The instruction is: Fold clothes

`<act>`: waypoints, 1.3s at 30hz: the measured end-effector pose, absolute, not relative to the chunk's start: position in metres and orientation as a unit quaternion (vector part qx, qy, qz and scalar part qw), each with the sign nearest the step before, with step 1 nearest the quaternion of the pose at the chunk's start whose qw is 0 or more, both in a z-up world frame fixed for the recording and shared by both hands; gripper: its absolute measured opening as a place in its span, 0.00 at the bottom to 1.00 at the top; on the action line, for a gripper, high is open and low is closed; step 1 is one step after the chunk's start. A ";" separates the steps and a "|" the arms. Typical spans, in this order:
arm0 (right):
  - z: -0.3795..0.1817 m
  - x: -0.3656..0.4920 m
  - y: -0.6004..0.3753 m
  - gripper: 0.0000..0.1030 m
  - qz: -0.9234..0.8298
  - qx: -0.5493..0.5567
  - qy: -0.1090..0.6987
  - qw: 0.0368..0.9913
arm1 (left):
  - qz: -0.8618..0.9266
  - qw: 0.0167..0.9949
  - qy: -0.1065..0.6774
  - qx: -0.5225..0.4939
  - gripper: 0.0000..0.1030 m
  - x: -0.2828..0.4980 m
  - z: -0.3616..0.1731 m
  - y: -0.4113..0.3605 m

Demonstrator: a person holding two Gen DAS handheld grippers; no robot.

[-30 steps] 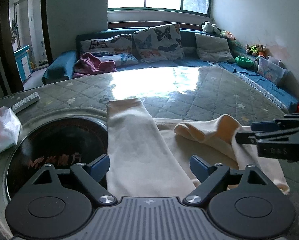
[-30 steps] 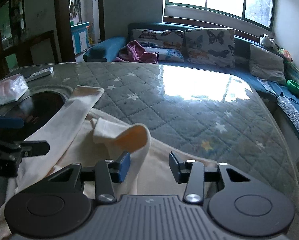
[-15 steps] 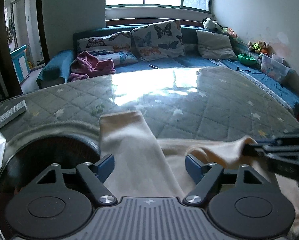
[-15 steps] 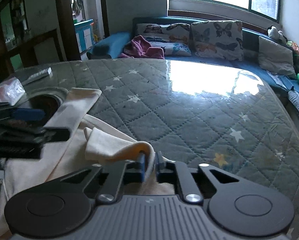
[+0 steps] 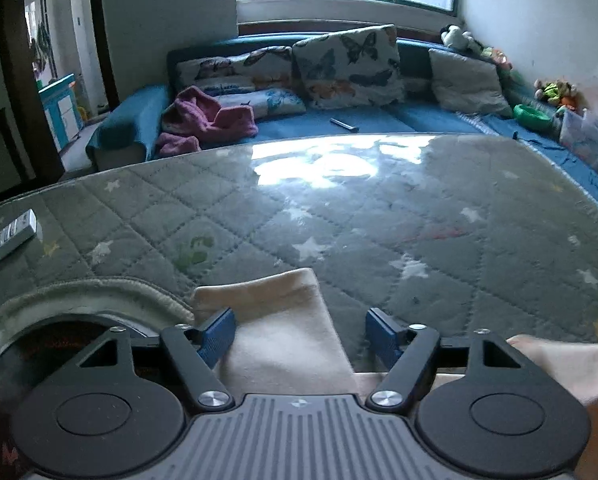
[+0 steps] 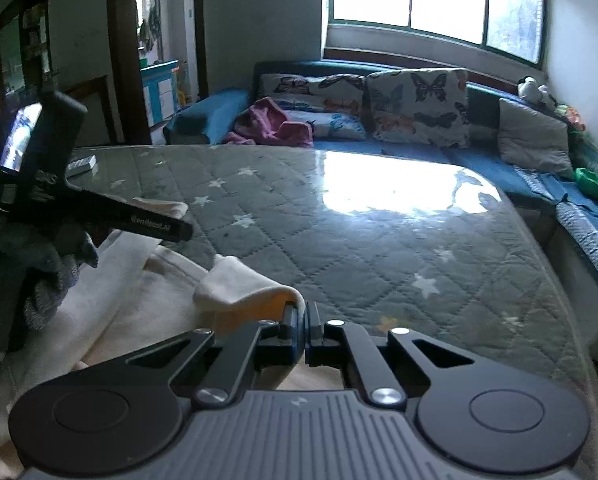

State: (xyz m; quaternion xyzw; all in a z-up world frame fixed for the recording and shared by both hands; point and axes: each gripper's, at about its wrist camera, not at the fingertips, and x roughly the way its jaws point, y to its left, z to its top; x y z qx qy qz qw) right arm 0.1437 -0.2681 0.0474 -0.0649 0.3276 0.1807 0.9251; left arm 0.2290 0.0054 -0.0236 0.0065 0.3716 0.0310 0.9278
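1. fingers of the right gripper [image 6: 302,330] are clenched on a doubled-over edge of the cream garment [image 6: 131,304], pinching the fold that rises just ahead of them.
2. fingers of the left gripper [image 5: 299,334] stand spread wide, one either side of a long cream sleeve or leg [image 5: 279,320], not gripping it.
3. that garment lies crumpled on the quilted, star-patterned worktop [image 5: 419,216], near its front edge, its long part pointing toward the sofa [image 6: 419,152].
4. my guess: a fold is under way, the right side lifted to carry across.
5. next, the left fingers would need to close on the cloth between them, so both sides move together.
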 end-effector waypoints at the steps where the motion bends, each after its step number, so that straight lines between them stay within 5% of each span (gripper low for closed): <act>1: 0.049 0.142 -0.272 0.02 0.177 -0.062 0.326 0.927 | 0.030 0.928 0.371 0.008 0.68 0.229 -0.024 0.006; 5: 0.057 0.132 -0.291 0.02 0.158 -0.053 0.316 0.934 | 0.027 0.931 0.363 0.019 0.42 0.230 -0.023 0.008; 7: 0.059 0.125 -0.300 0.02 0.144 -0.050 0.311 0.938 | 0.029 0.932 0.362 0.013 0.15 0.228 -0.022 0.012; 9: 0.061 0.118 -0.311 0.02 0.132 -0.042 0.310 0.940 | 0.032 0.932 0.361 0.008 0.07 0.227 -0.022 0.016; 27: 0.067 0.038 -0.389 0.02 0.025 0.017 0.290 0.957 | 0.112 0.952 0.259 -0.120 0.06 0.053 0.055 0.139; 39: 0.078 -0.021 -0.426 0.02 -0.022 0.033 0.261 0.965 | 0.183 0.937 0.258 -0.149 0.05 -0.088 0.055 0.193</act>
